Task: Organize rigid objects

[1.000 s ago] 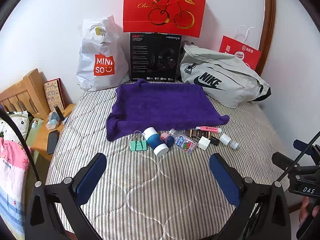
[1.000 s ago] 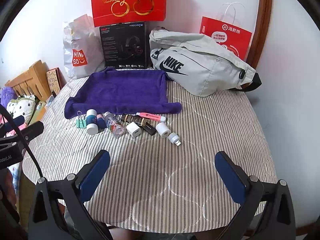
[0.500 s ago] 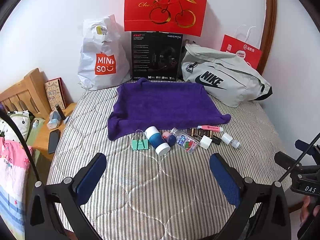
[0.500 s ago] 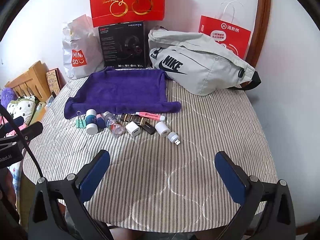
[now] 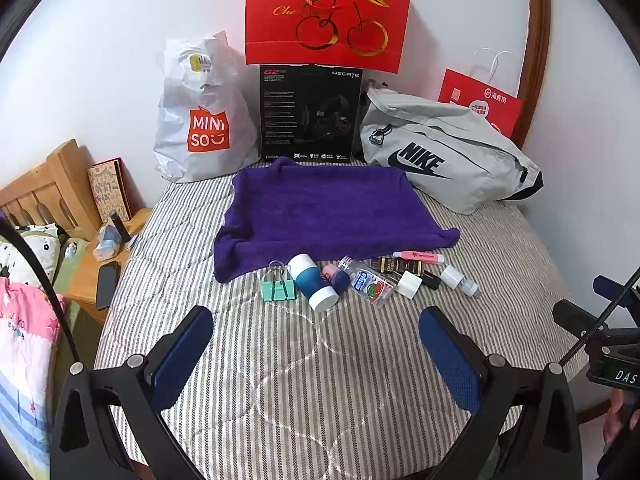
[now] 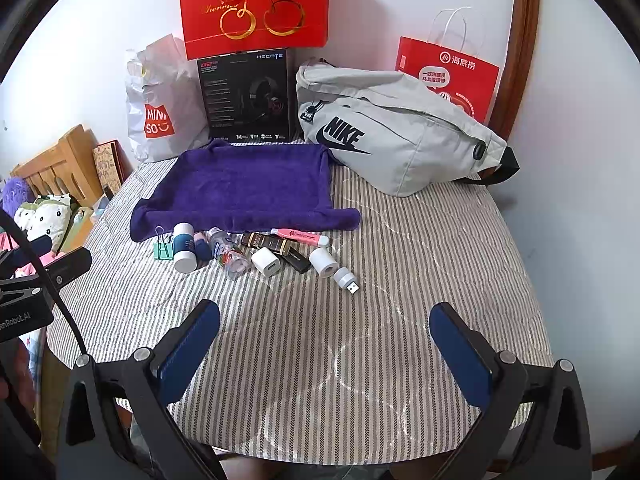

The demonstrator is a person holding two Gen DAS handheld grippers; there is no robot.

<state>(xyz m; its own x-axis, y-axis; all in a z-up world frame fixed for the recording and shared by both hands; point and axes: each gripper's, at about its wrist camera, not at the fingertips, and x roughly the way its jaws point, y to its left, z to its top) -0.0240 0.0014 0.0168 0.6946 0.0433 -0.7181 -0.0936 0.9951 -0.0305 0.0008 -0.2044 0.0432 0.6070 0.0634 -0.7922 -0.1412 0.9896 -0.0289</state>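
Hovering over the near edge of the striped bed cover [image 5: 320, 380], the left gripper [image 5: 316, 332] has its jaws spread wide, nothing between the blue pads [image 5: 182, 354]. The right gripper [image 6: 324, 330] hangs likewise over the cover, jaws wide and empty.

Beyond both, well apart from the fingertips, a row of small objects lies along the front hem of the purple towel [image 5: 328, 208]. Left to right in the left wrist view: green binder clip [image 5: 278, 290], blue bottle with white cap [image 5: 313, 288] on its side, small pink-and-navy item [image 5: 336, 276], clear bottle with a watermelon label [image 5: 370, 284], white charger cube [image 5: 408, 284], dark brown box [image 5: 394, 266] touching a black stick [image 6: 298, 261], pink highlighter [image 5: 418, 257] nearest the towel hem, white roll [image 6: 323, 262], white USB plug [image 6: 346, 280] at the far right end.

The towel is spread flat mid-bed with nothing on it.

Farther back, against the wall: white Miniso bag [image 5: 200, 120], black headset box [image 5: 308, 114], grey Nike bag [image 5: 444, 156], small red paper bag [image 6: 448, 76]. A large red cherry bag [image 5: 326, 12] sits above the box.
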